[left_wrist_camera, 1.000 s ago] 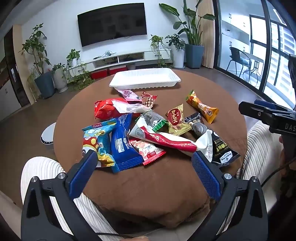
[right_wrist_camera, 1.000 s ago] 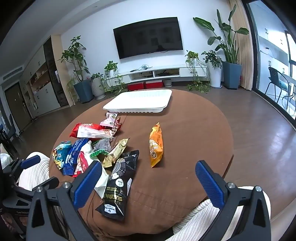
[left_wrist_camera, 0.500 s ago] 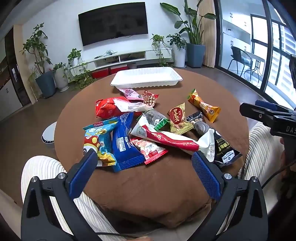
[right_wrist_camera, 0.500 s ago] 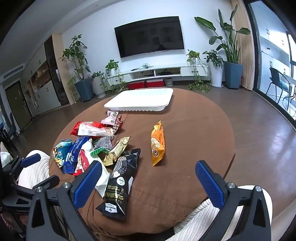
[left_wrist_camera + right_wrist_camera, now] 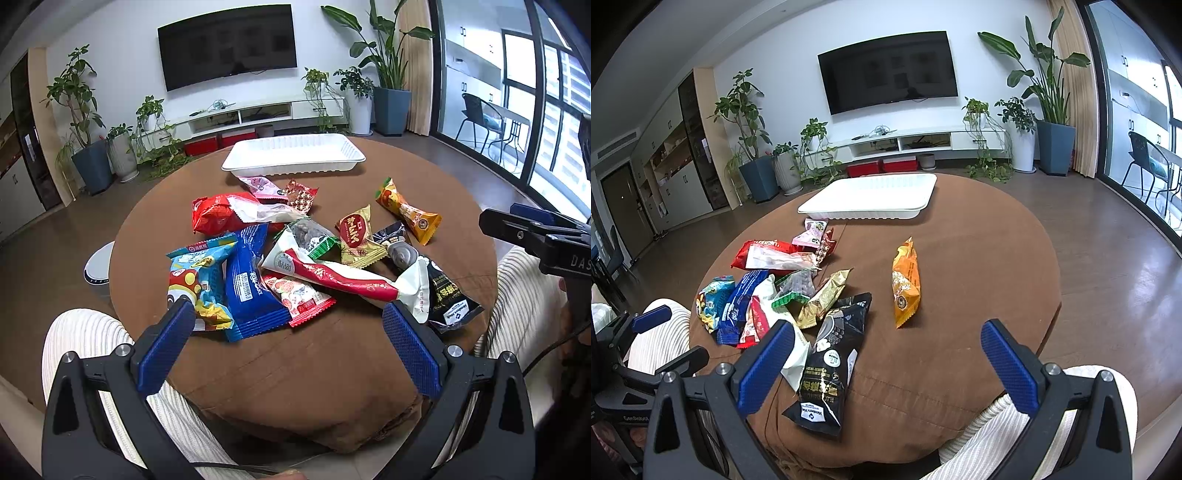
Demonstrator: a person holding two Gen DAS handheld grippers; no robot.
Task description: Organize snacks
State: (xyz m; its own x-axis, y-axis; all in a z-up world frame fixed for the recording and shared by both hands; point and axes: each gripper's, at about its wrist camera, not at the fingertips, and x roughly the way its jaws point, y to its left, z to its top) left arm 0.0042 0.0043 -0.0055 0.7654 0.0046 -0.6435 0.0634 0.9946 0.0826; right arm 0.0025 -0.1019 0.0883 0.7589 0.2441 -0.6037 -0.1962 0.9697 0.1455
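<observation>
With both the left gripper (image 5: 284, 325) and right gripper (image 5: 886, 347) spread wide and empty at the table's six o'clock edge, the snack packets (image 5: 295, 254) lay heaped mid-table, presumably awaiting transfer to the white tray (image 5: 291, 155) at twelve o'clock.

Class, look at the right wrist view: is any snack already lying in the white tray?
No. The white tray shows only its bare ribbed inside, and every snack packet lies on the brown table.

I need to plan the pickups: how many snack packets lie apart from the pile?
1: the orange packet lies alone on the table, right of the pile. The others touch or overlap there.
</observation>
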